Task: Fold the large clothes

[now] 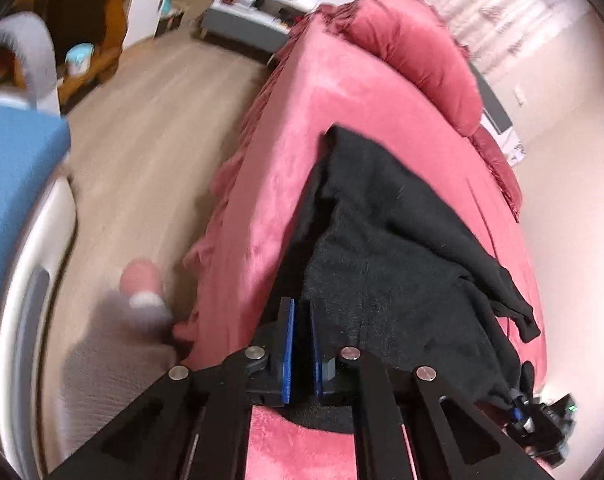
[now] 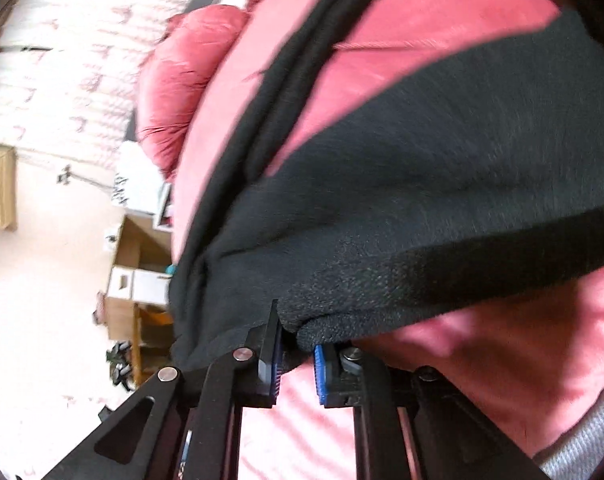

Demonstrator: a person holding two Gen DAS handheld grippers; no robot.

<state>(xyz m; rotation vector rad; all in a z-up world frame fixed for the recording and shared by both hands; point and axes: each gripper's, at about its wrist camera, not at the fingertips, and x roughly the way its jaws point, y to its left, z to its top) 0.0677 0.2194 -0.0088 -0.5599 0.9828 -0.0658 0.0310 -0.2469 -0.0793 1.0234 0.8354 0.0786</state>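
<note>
left gripper: pads pressed together on the near edge of the black garment | right gripper: pinching a thick fold of its hem | garment: spread over the pink bed, near edges lifted | pillow: far end

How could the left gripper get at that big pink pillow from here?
Probably not right now: the left gripper is shut on the black garment, and the pink pillow lies at the bed's far end, beyond it.

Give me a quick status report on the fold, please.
Left gripper shut on black garment. Right gripper shut on its edge. Garment partly lifted off pink bed. Nothing blocking.
</note>
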